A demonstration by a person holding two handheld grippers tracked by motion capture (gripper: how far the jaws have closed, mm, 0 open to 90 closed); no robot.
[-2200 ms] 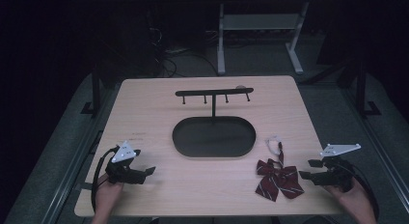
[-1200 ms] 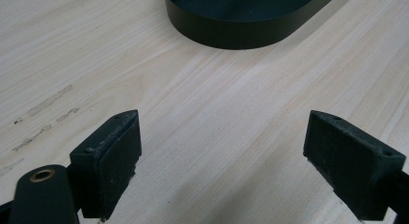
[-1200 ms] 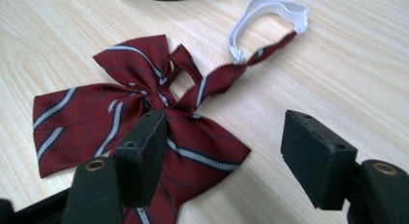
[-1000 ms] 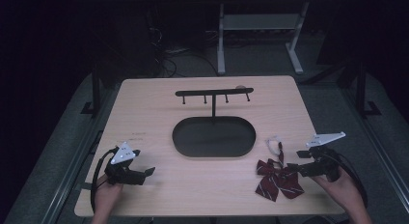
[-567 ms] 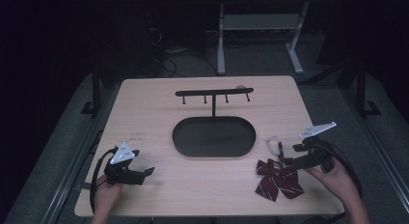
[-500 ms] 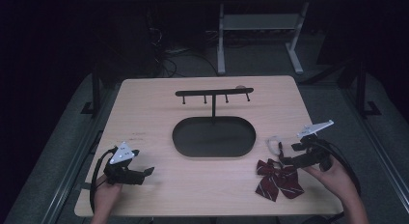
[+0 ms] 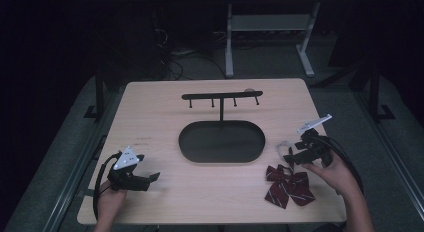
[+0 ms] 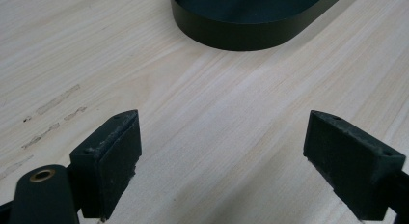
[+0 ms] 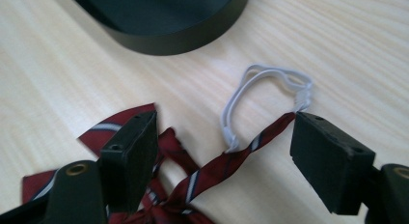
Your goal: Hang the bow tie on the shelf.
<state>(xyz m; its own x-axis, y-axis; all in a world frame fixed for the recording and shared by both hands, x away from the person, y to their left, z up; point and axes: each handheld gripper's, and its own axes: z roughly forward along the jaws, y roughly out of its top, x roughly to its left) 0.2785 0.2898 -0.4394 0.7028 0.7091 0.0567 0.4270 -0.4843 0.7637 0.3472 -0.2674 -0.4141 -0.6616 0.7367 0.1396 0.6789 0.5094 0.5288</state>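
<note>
A dark red striped bow tie [image 7: 289,188] lies near the table's front right, and its white elastic loop [image 7: 283,146] points toward the black stand. In the right gripper view the red strap [image 9: 226,165] and the white loop [image 9: 264,87] lie on the wood. My right gripper [image 7: 294,157] hovers over that strap. Its jaws have just been opening and stand wide, with the strap between them and no pad touching it [image 9: 225,142]. My left gripper [image 7: 151,177] rests at the front left, open over bare wood [image 8: 222,151].
A black stand with an oval base [image 7: 221,141] and a hook bar [image 7: 222,96] occupies the table's middle. The base's rim shows ahead of both grippers [image 8: 251,33] [image 9: 178,35]. The table's front edge [image 7: 210,223] is close to both hands.
My right gripper has travelled left from the table's right edge until it is over the bow tie's strap. The left gripper and the bow tie have stayed put.
</note>
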